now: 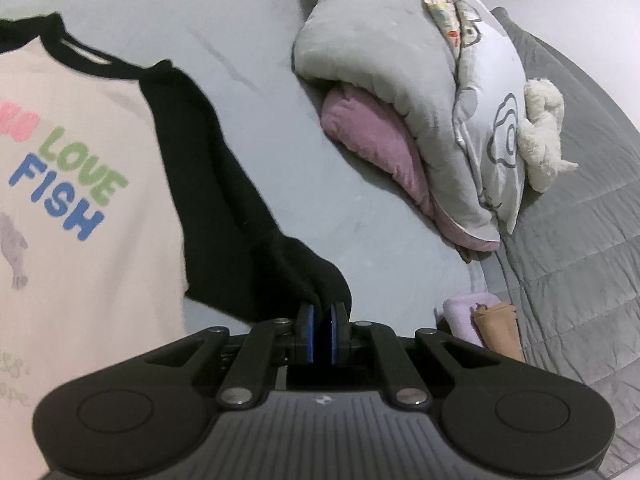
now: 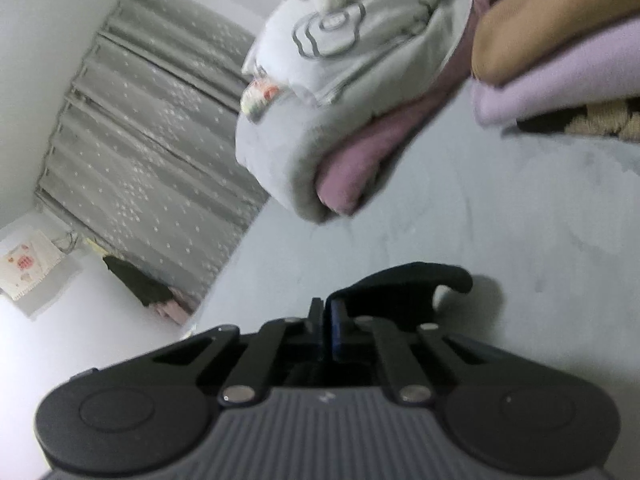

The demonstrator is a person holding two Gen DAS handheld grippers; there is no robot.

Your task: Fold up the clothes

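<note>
Your left gripper (image 1: 322,320) pinches the T-shirt's (image 1: 80,184) black sleeve (image 1: 224,184) at lower centre, shirt spread on the bed (image 1: 248,32); your right gripper (image 2: 324,320) seems clamped on black cloth (image 2: 400,284). Folding has barely begun; folded clothes (image 1: 480,326) wait lower right.

Soft even indoor light, fisheye-bent edges, dark corners, right wrist view motion-blurred

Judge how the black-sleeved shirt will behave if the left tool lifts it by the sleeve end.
Likely floppy: the shirt's black sleeve already drapes and bunches where the left tool pinches it. Probably light, being thin fabric. The body would likely trail and drag across the grey bedsheet rather than rise flat.
</note>
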